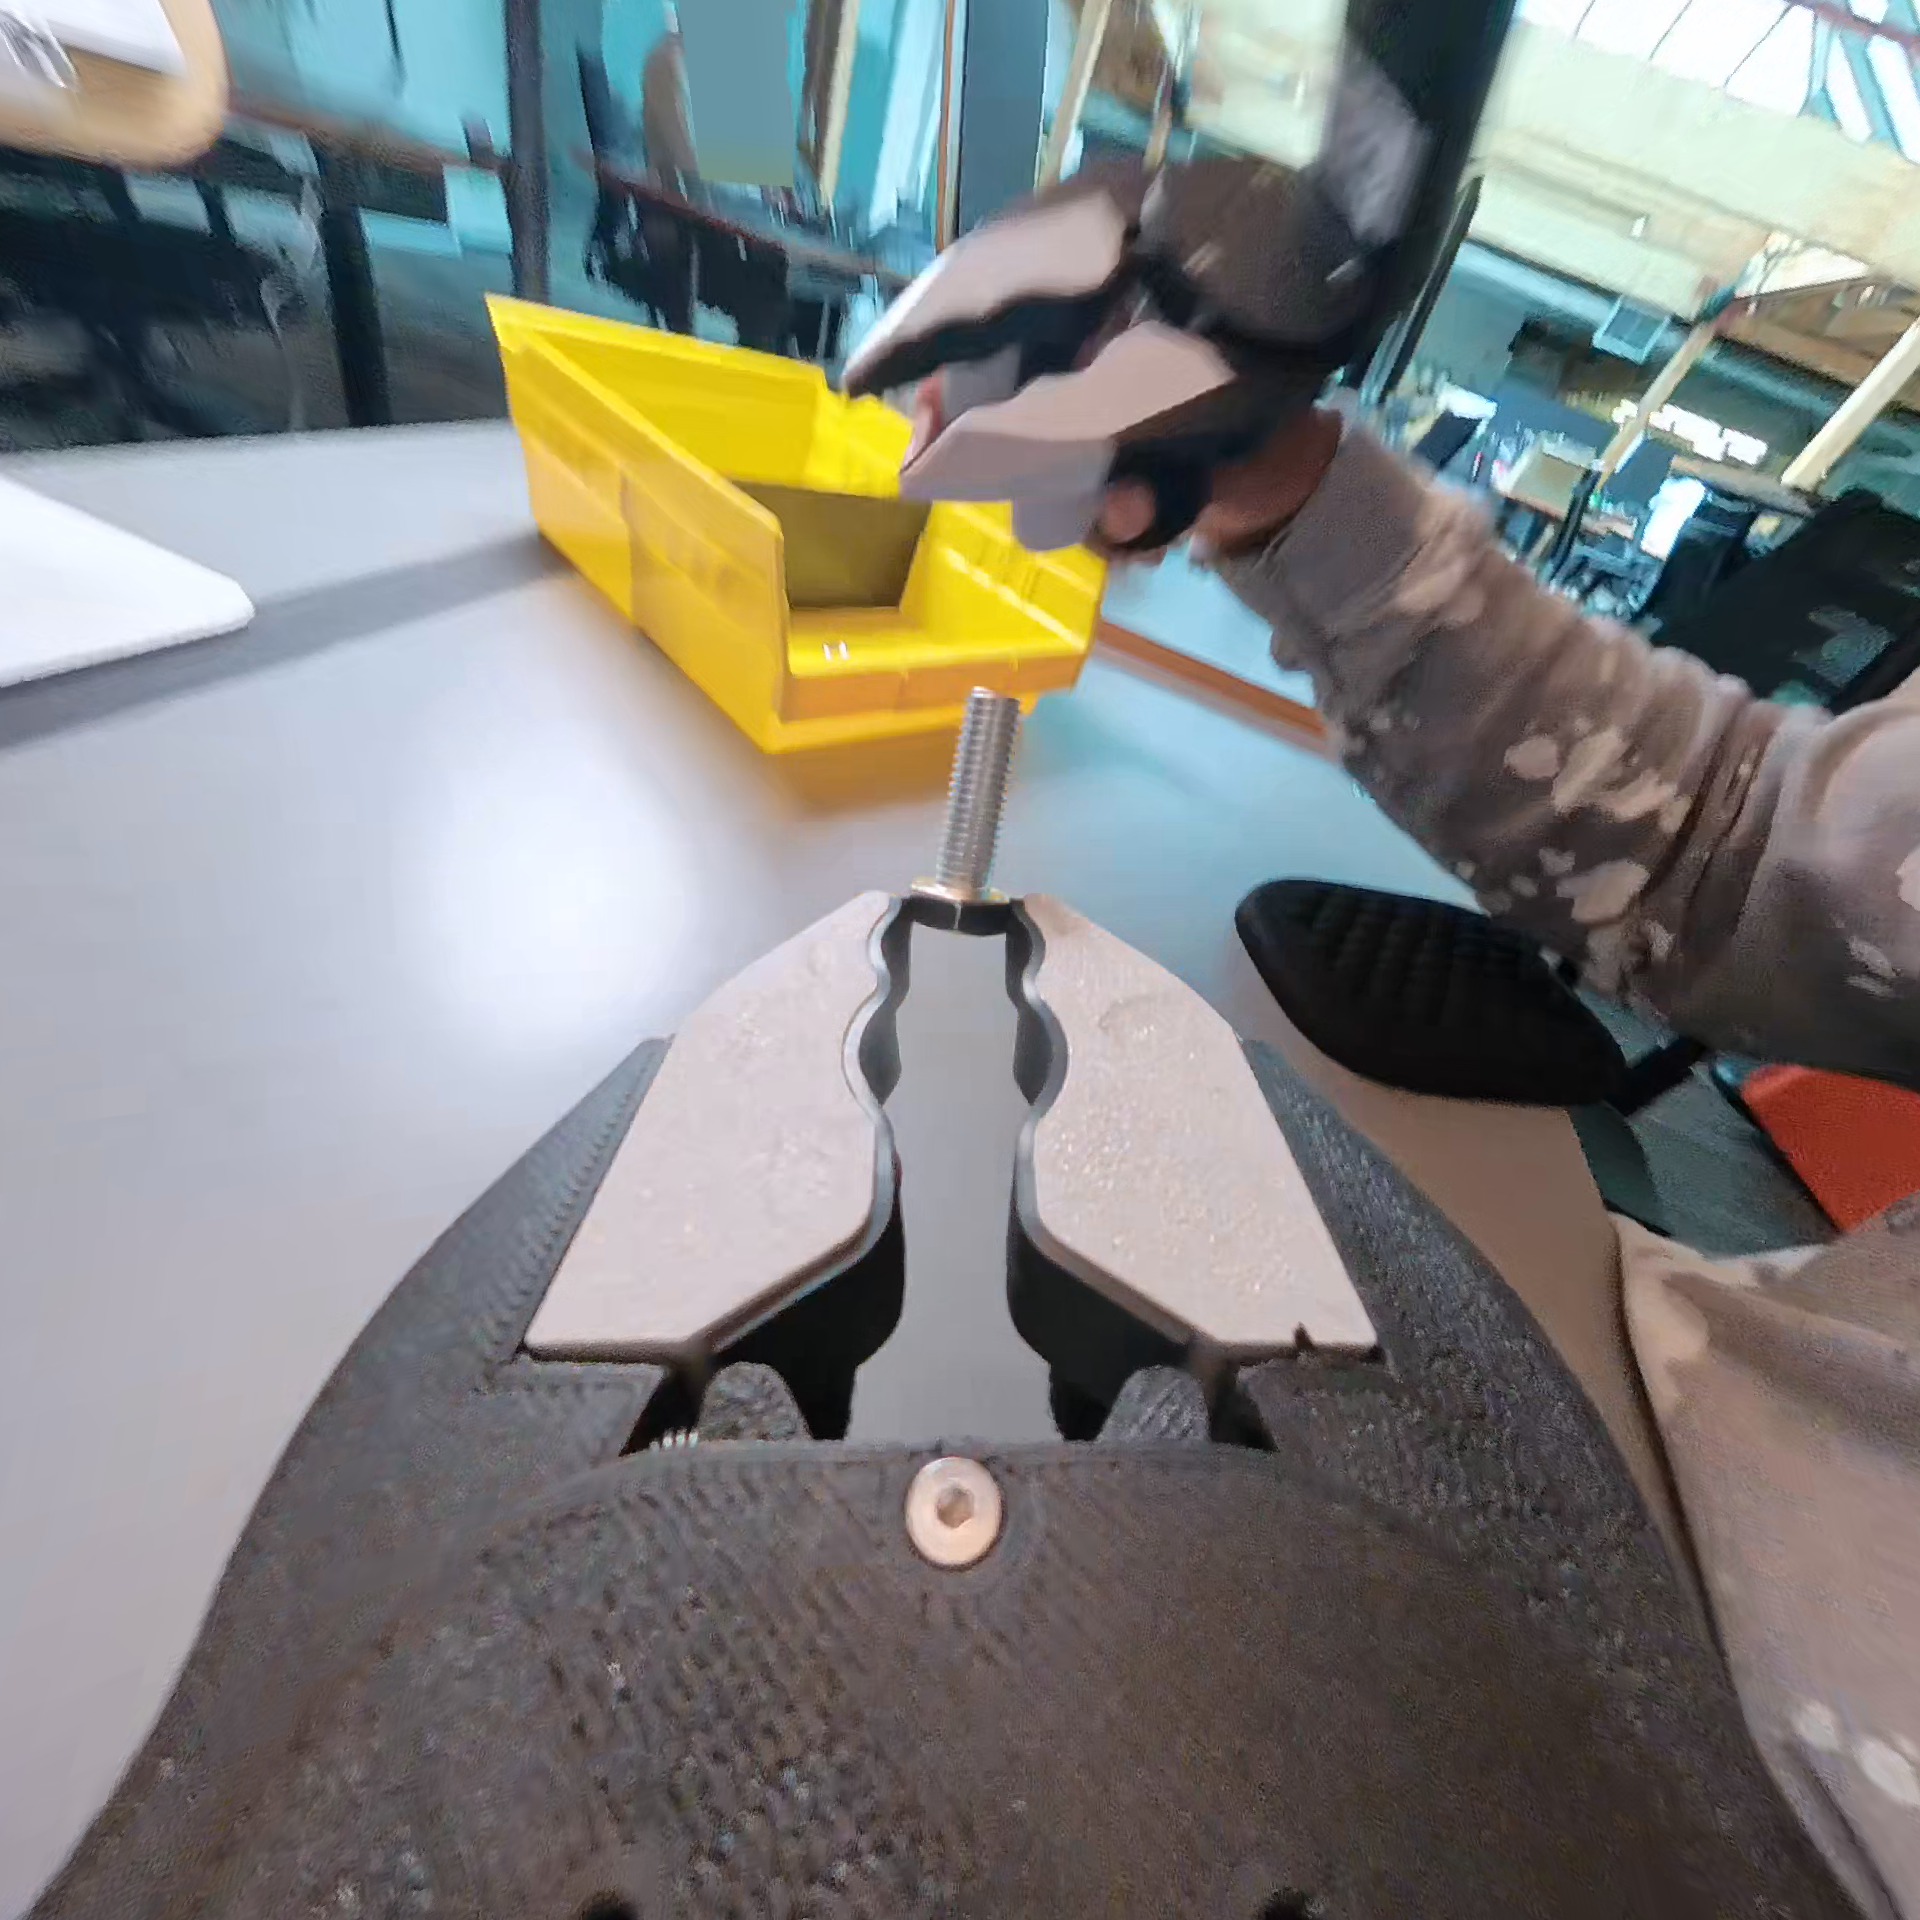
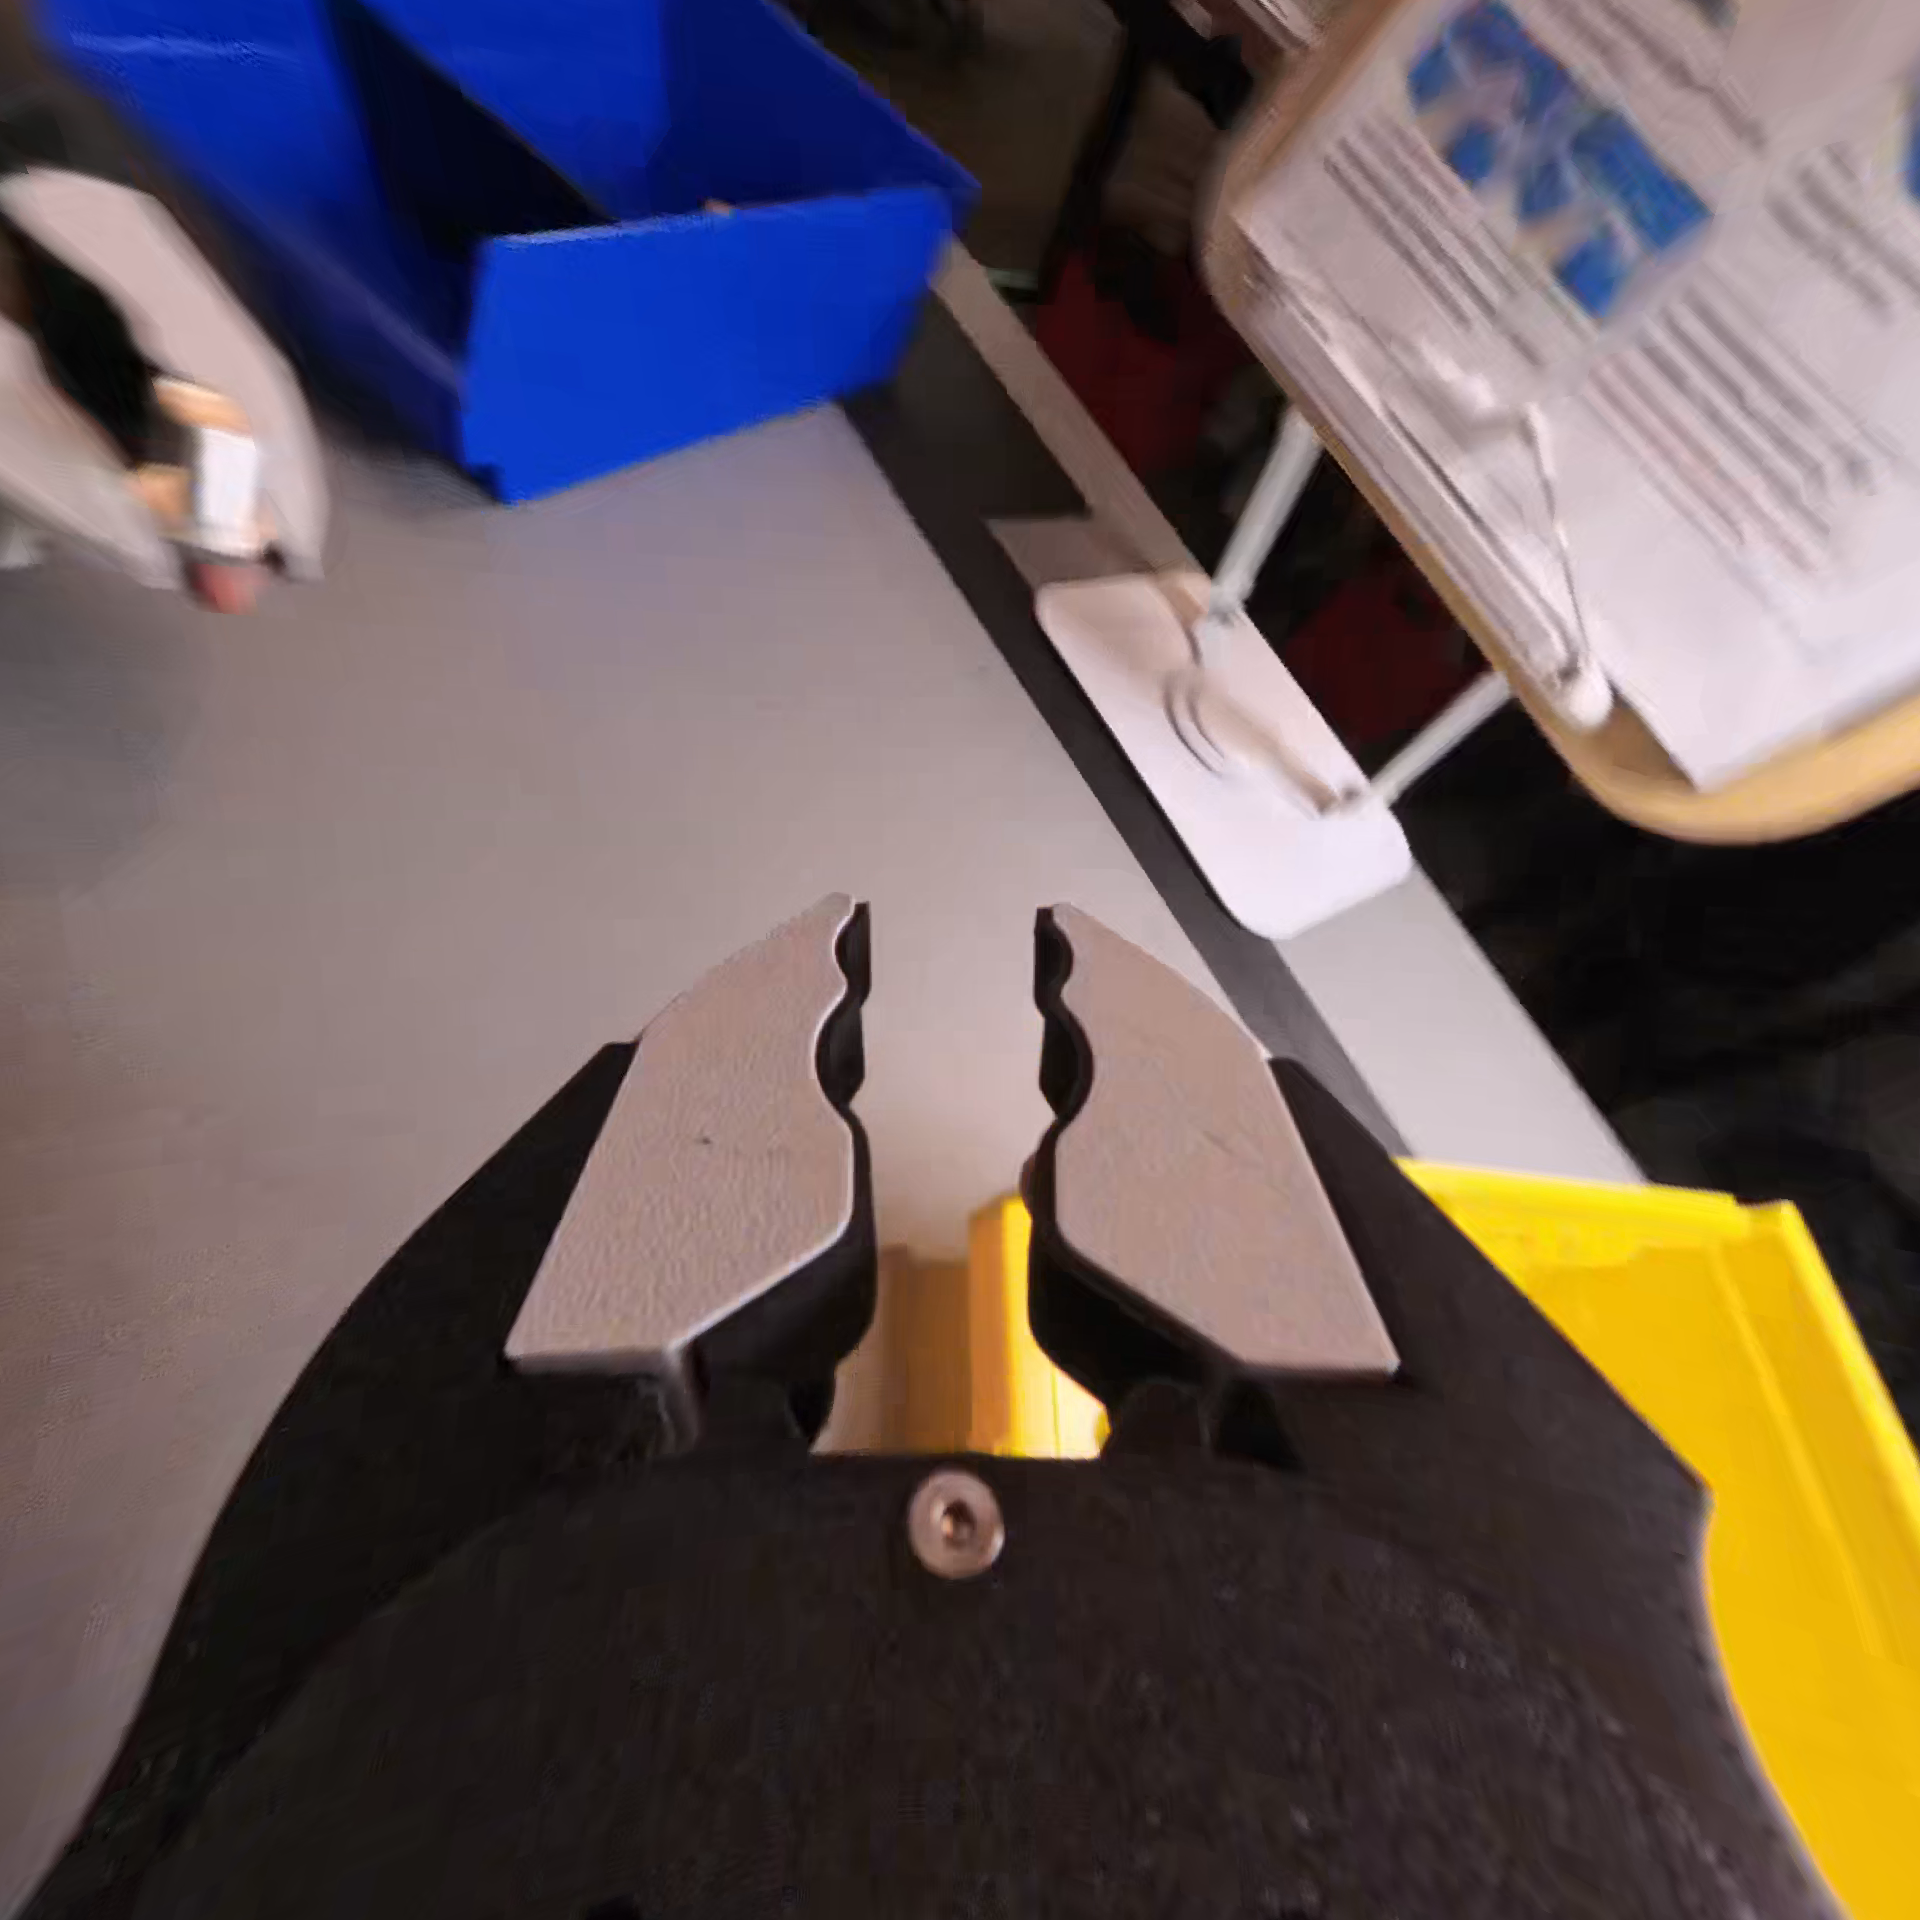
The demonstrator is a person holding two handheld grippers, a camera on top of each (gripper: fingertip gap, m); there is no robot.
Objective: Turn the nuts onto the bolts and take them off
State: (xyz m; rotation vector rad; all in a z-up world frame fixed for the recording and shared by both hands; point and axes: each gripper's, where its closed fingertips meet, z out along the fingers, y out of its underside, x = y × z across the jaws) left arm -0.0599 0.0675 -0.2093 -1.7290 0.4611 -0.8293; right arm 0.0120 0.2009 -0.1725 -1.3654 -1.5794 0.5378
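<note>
Now we pinch the bolt [image 1: 975,800] by its head in our left gripper [image 1: 958,914], its threaded shank pointing toward the yellow bin [image 1: 727,499] on the grey table [image 1: 312,935]. Our right gripper [image 2: 948,920] hangs spread and empty above that bin, a blue bin [image 2: 582,208] beyond.

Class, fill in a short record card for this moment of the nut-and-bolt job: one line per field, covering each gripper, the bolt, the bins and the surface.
left gripper: shut on the bolt's head
bolt: threaded shank pointing away from the fingers, no nut visible on it
right gripper: open, nothing between its fingers, above the yellow bin
yellow bin: on the table, open front
blue bin: on the table, beyond the left gripper in the right wrist view
table: grey
nuts: none in view
</note>
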